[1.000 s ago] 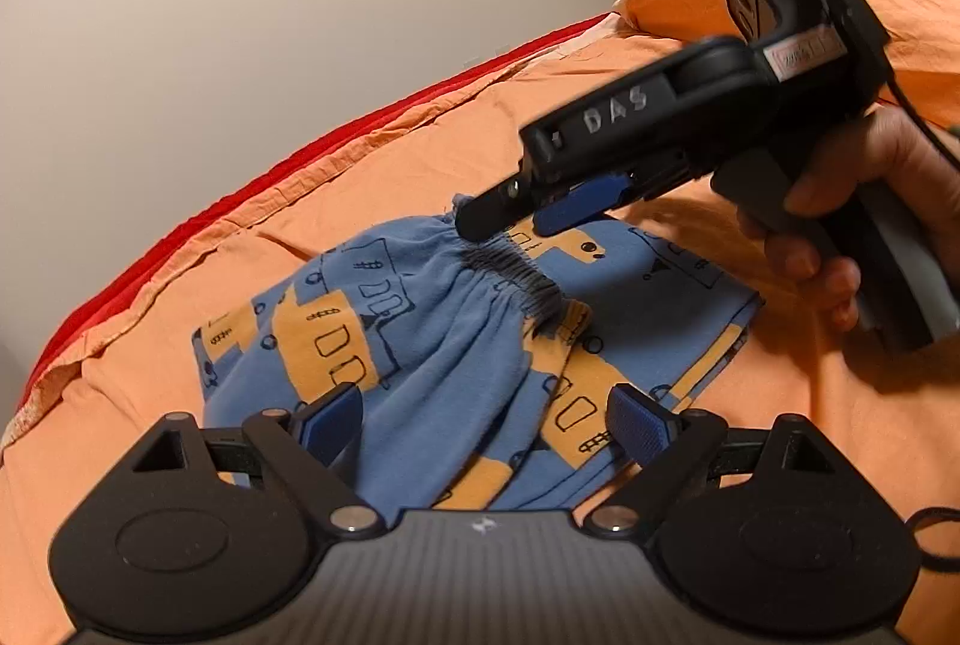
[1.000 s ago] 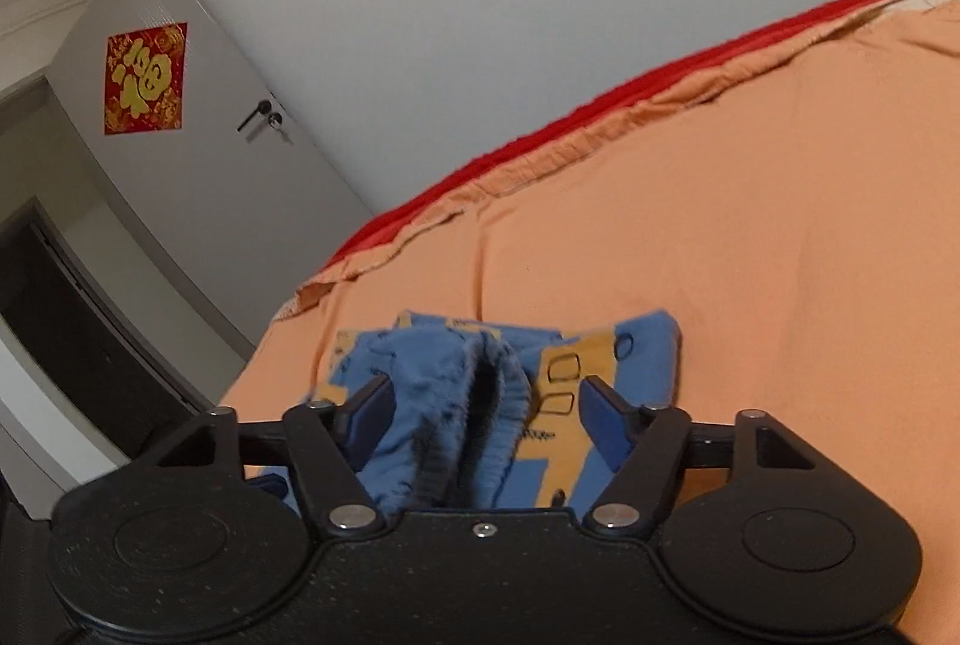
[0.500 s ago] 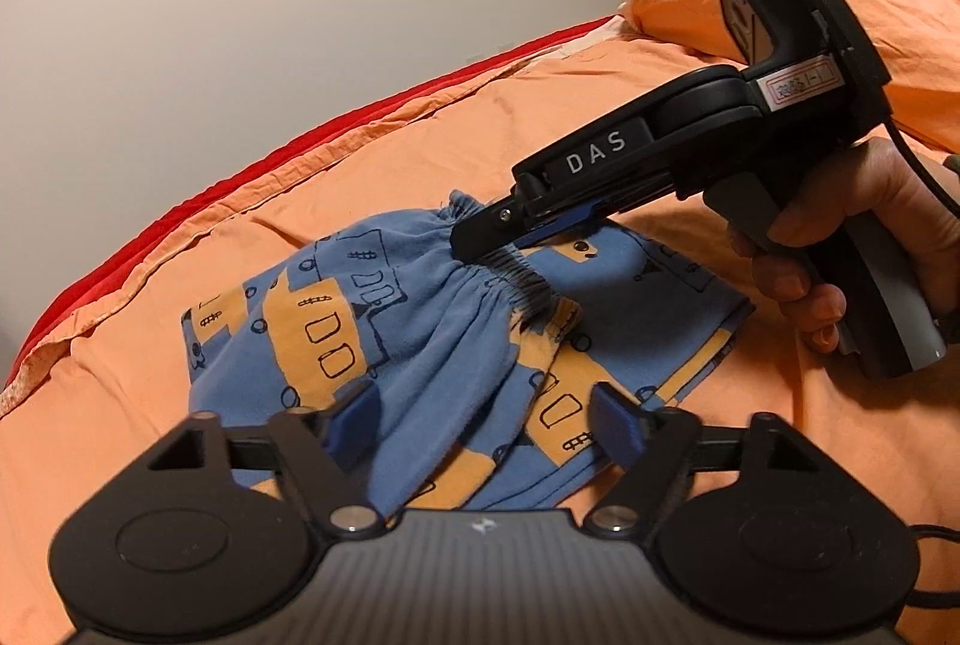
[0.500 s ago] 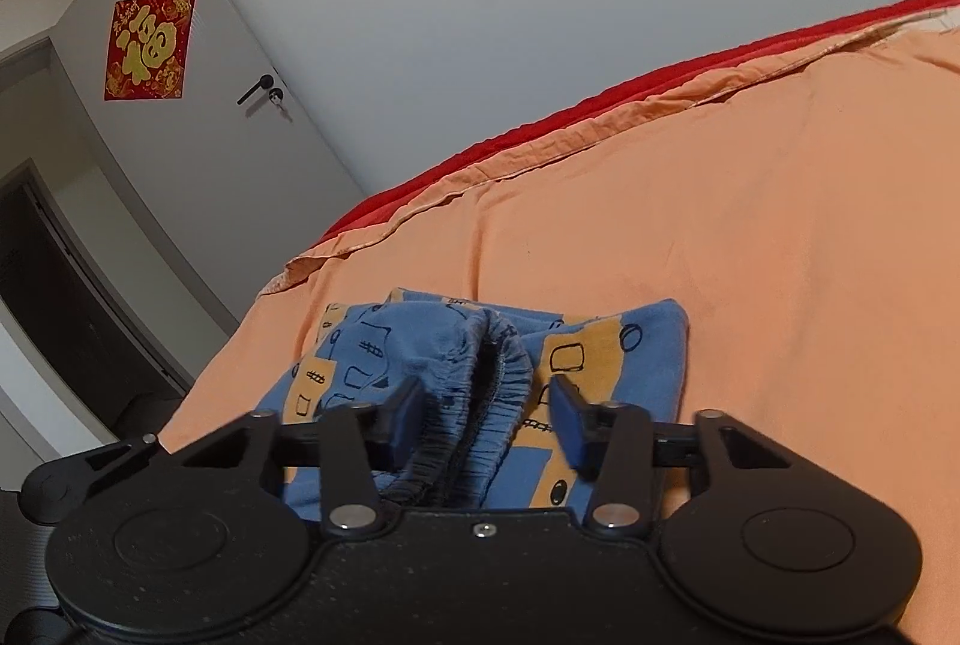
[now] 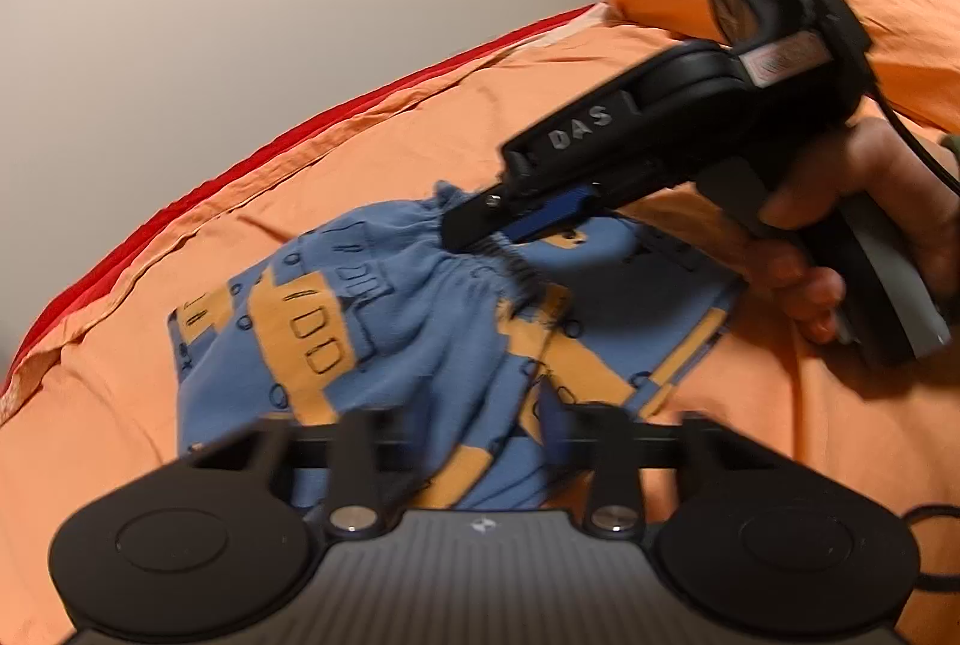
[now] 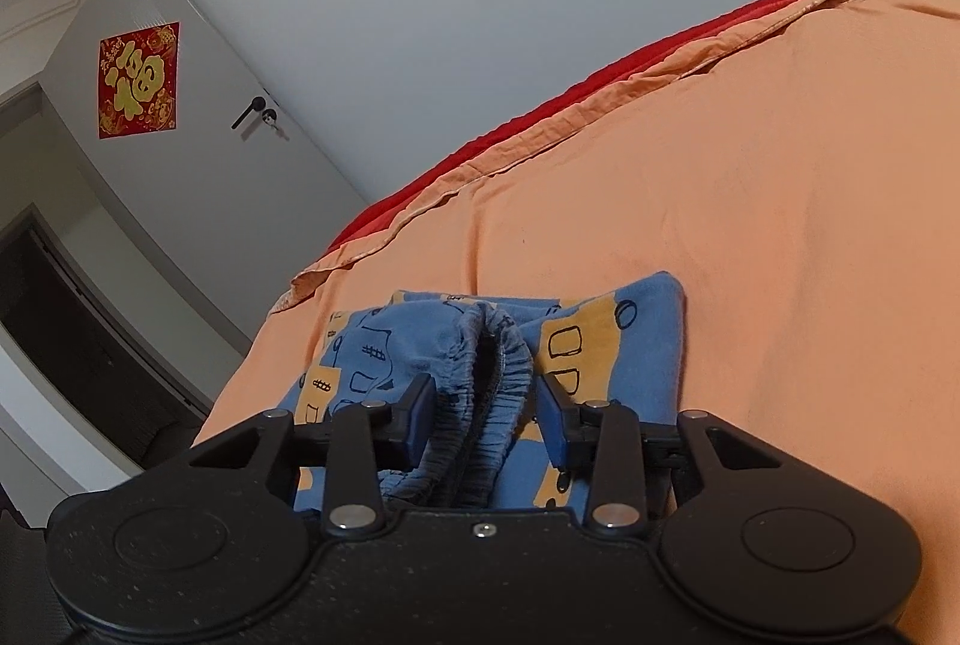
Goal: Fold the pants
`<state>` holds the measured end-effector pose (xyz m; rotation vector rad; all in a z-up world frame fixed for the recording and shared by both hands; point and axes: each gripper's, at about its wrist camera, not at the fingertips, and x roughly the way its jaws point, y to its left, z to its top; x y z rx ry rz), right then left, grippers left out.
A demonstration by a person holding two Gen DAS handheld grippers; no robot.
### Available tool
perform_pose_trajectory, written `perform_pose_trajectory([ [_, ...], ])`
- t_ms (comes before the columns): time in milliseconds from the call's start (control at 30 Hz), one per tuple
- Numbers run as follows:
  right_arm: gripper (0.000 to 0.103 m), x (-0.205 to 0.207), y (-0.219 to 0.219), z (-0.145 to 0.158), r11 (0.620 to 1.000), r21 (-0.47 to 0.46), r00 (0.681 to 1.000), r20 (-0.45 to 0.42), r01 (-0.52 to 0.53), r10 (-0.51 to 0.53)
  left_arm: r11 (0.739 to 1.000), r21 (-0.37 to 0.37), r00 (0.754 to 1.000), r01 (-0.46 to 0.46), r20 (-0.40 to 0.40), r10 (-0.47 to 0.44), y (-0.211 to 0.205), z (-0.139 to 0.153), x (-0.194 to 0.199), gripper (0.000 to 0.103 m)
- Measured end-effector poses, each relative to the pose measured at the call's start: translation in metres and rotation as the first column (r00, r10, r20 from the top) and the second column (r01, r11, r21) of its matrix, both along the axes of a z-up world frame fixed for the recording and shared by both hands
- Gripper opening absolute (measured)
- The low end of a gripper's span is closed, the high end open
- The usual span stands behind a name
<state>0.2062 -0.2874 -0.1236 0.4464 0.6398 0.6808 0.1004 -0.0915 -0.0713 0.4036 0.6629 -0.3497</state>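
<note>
We see an orange bedspread (image 5: pixel 750 465) covering the bed, and on it lie the blue children's pants (image 5: pixel 420 321) with orange vehicle prints, bunched and partly folded. The left gripper (image 5: pixel 480 435) sits low at the near edge of the pants; its jaws are closing with blue cloth between them, though blur hides whether the pads press yet. The right gripper (image 6: pixel 486 417), held in a hand (image 5: pixel 840 249), reaches in from the far side, its jaws drawn in against the gathered elastic waistband (image 6: pixel 492 375), which stands bunched between the blue pads (image 6: pixel 420 411).
</note>
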Motion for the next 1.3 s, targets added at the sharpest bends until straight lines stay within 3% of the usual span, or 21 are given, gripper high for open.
perform_pose_trajectory([
  [67,0.03,-0.001,0.001,0.001,1.0,-0.004,1.0,0.001,0.009,-0.009,0.999,-0.031,1.0,-0.024,-0.014,0.024,0.005,0.002,0.003,0.015],
  [133,0.011,-0.002,-0.002,0.001,1.0,0.013,1.0,-0.001,0.013,-0.013,0.996,-0.079,0.999,-0.043,-0.032,0.041,0.01,0.007,0.005,0.009],
  [233,0.008,-0.006,-0.005,0.01,0.999,0.022,1.0,0.007,0.024,-0.024,0.992,-0.117,0.999,-0.044,-0.023,0.042,0.014,0.018,0.002,0.007],
  [433,0.008,-0.028,-0.032,0.033,0.994,0.053,0.995,0.011,0.096,-0.096,0.986,-0.161,0.999,0.038,0.011,-0.037,0.005,0.035,-0.01,0.007],
  [567,0.008,-0.039,-0.041,0.035,0.991,-0.032,0.991,-0.005,0.132,-0.132,0.985,-0.151,0.996,0.082,-0.021,-0.086,-0.007,0.024,-0.01,0.007],
  [733,0.008,-0.032,-0.038,0.007,0.981,-0.122,0.985,-0.061,0.151,-0.16,0.978,-0.189,0.992,0.084,-0.08,-0.101,-0.004,-0.002,0.001,0.008],
  [833,0.009,-0.034,-0.04,0.007,0.982,-0.113,0.985,-0.061,0.153,-0.16,0.968,-0.238,0.991,0.083,-0.084,-0.105,0.004,0.001,-0.005,0.016],
  [867,0.011,-0.035,-0.038,0.009,0.98,-0.123,0.986,-0.047,0.156,-0.163,0.962,-0.262,0.99,0.081,-0.089,-0.108,0.007,0.005,-0.006,0.026],
  [1000,0.032,-0.043,-0.03,0.019,0.965,-0.179,0.981,0.036,0.192,-0.189,0.928,-0.373,0.999,0.021,-0.032,-0.035,0.032,0.024,-0.014,0.08],
  [1067,0.051,-0.05,-0.021,0.025,0.952,-0.215,0.975,0.106,0.216,-0.197,0.912,-0.405,0.997,-0.068,0.004,0.076,0.047,0.032,-0.014,0.095],
  [1133,0.085,-0.056,-0.01,0.025,0.943,-0.235,0.965,0.17,0.237,-0.2,0.895,-0.409,0.979,-0.181,0.013,0.204,0.061,0.033,-0.011,0.099],
  [1200,0.092,-0.062,0.006,0.022,0.931,-0.277,0.956,0.235,0.24,-0.177,0.876,-0.382,0.952,-0.294,-0.029,0.306,0.073,0.026,-0.002,0.1],
  [1300,0.1,-0.071,0.034,0.011,0.882,-0.411,0.941,0.326,0.229,-0.092,0.833,-0.336,0.898,-0.438,-0.131,0.42,0.088,0.008,0.01,0.1],
])
